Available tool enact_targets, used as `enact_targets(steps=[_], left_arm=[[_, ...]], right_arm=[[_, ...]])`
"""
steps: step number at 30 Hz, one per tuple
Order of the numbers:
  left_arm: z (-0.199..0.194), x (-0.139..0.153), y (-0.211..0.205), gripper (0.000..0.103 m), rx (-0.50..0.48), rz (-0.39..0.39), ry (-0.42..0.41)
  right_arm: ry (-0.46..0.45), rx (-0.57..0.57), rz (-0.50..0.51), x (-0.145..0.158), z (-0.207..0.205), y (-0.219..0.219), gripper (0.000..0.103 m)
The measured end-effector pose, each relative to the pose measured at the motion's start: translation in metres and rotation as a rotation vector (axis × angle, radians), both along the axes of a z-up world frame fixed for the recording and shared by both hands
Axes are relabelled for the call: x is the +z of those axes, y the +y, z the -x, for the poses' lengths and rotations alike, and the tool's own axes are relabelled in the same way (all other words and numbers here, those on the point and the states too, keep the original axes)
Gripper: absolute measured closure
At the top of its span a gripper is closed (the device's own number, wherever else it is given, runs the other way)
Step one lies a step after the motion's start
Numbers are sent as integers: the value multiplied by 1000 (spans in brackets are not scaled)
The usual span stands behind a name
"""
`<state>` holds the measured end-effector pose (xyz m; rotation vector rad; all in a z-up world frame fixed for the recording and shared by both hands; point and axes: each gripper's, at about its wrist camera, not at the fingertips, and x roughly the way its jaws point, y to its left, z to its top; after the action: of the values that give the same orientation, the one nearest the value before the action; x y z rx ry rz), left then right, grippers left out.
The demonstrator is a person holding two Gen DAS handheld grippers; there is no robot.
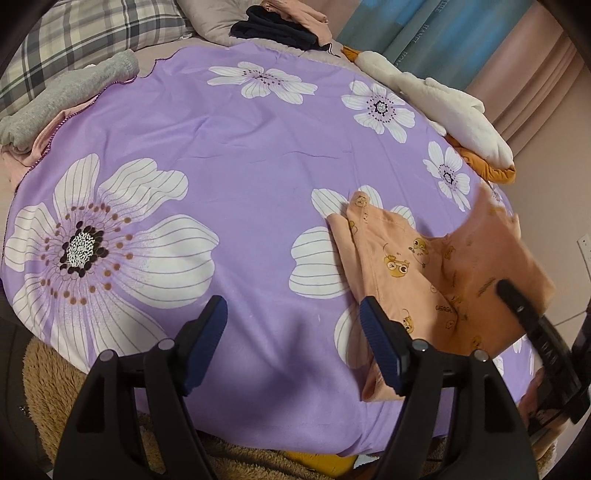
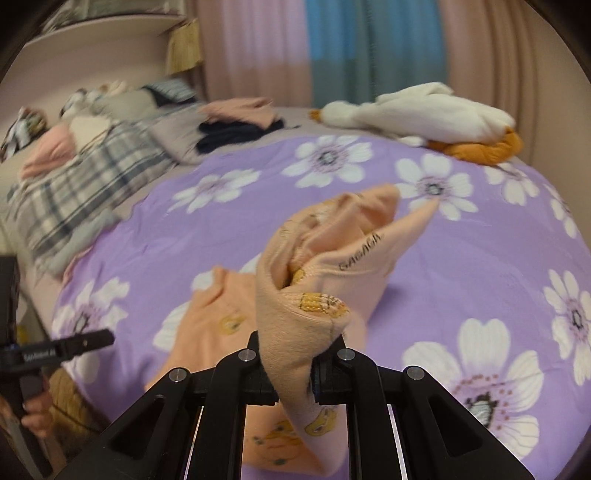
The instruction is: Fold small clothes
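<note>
Peach garment (image 2: 317, 266) w/ cartoon print: one edge bunched and pinched tight in right gripper (image 2: 295, 373), lifted off the bed; rest still lies flat on purple floral sheet (image 1: 240, 147), near its right-hand side. Raised part points away from the gripper toward the curtains (image 2: 369, 48), two loose flaps at its far end; long axis runs roughly front-to-back in right wrist view. Lettering on the fabric partly legible, blurred. Left gripper (image 1: 291, 343) hangs w/ jaws wide apart, nothing between them, blue pads over bare sheet, its right finger just at the garment's edge. Around: white plush duck (image 1: 443, 107) w/ orange feet at the far right edge of the sheet; dark folded clothes (image 1: 273, 27) under a pink piece at the far side; grey knit (image 1: 62, 99) far left by a plaid pillow (image 1: 92, 37). Nothing lies on the open sheet left of the garment. Garment's near end hidden behind right gripper's frame; a hand (image 2: 35, 410) on the left gripper's handle only partly seen.
</note>
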<state>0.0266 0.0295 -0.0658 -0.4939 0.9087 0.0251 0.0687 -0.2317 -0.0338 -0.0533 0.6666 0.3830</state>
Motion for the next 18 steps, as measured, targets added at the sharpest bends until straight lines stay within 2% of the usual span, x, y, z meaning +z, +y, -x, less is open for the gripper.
enact_targets(steps=[4, 12, 16, 18], left_arm=[[0, -2, -1, 29, -9, 0, 9], [-3, -6, -3, 27, -20, -9, 33], [-4, -7, -6, 27, -29, -7, 36], [-4, -6, -8, 27, -42, -2, 32]], right_arm=[[69, 90, 24, -21, 1, 25, 90], [233, 136, 36, -68, -5, 45, 90], [255, 129, 2, -70, -4, 39, 89], [275, 130, -23, -67, -3, 35, 85]])
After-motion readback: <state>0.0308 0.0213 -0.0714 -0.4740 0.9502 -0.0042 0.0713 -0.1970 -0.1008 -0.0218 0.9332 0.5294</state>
